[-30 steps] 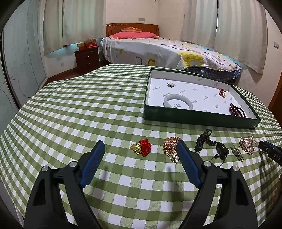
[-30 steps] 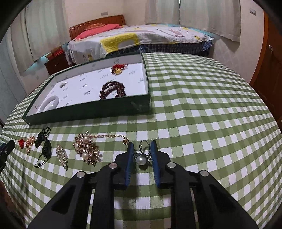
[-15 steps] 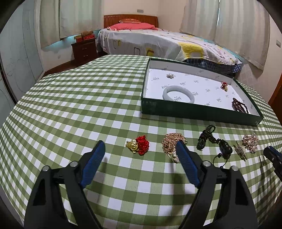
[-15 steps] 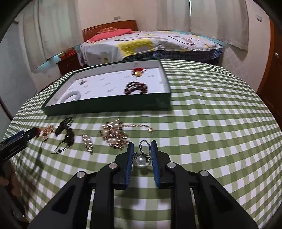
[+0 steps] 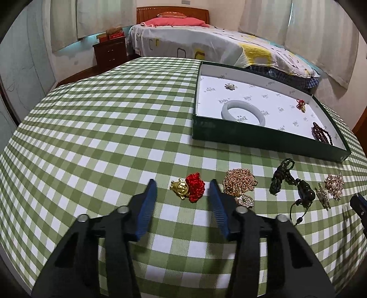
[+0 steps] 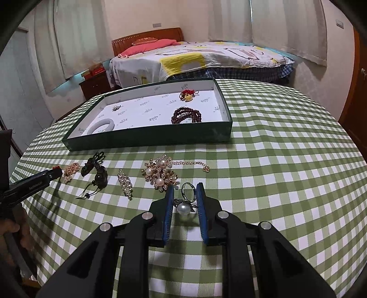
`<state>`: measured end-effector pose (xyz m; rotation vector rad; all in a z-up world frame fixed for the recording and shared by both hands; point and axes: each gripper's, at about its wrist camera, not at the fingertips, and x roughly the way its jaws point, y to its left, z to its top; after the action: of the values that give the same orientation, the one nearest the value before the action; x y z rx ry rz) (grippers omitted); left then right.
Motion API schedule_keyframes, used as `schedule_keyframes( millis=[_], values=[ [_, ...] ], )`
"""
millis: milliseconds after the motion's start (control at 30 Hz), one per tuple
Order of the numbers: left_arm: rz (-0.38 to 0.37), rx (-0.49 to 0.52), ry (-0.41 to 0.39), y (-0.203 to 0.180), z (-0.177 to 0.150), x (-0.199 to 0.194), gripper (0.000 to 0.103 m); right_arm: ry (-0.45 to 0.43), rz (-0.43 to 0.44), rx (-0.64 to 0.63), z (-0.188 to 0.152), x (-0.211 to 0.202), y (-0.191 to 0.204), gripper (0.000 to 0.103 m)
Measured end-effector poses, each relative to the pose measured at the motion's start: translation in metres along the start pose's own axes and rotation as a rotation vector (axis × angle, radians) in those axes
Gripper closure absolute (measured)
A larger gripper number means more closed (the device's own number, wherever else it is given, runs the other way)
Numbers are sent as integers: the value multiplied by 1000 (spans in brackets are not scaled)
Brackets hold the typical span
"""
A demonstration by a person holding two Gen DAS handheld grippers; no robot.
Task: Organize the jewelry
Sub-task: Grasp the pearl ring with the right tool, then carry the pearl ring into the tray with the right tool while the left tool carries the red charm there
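While the right hand-held gripper (image 6: 184, 194) clamped the ring (image 6: 185, 201), the left hand-held gripper (image 5: 183, 185), just narrowing, straddled the charm (image 5: 189, 187) untouched, tray (image 5: 263, 139) at two o'clock.

Green-and-white gingham on the tablecloth (image 5: 96, 128). Upon it, a dark green tray (image 5: 263, 139) with a white lining printed in small grey logos. Inside the tray: pale grey-white bangle (image 5: 243, 113), dark maroon bead bracelet (image 6: 187, 115), red-and-gold charm (image 6: 188, 95). In front of the tray: red knot with gold figure (image 5: 189, 189), rose-gold chain heap (image 5: 239, 184), black cord pendant (image 5: 291, 183), gold brooch with white pearls (image 6: 160, 175), silver ring with white pearl (image 6: 185, 201). Blue pads (image 5: 146, 211) on black grippers. Beyond the tray, coral-pink pillow (image 5: 174, 21), white bedspread (image 5: 206, 45) with yellow patches.
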<state>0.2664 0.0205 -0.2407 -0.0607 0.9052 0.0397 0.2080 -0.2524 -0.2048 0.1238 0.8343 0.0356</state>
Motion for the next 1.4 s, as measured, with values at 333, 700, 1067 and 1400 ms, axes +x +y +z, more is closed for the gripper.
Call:
schedule_keyframes(
  millis=[333, 700, 1067, 1400],
  values=[
    [-82, -40, -25, 10, 0, -3, 87, -7, 5, -1, -2, 0, 3, 82],
    [-94, -20, -142, 6, 0, -31, 87, -74, 27, -15, 3, -15, 9, 82],
    [-140, -4, -345, -9, 38, -94, 87, -274, 46, -53, 47, -61, 23, 82],
    [-185, 42, -453, -48, 94, -95, 87, -430, 49, -102, 109, -65, 29, 82]
  ],
)
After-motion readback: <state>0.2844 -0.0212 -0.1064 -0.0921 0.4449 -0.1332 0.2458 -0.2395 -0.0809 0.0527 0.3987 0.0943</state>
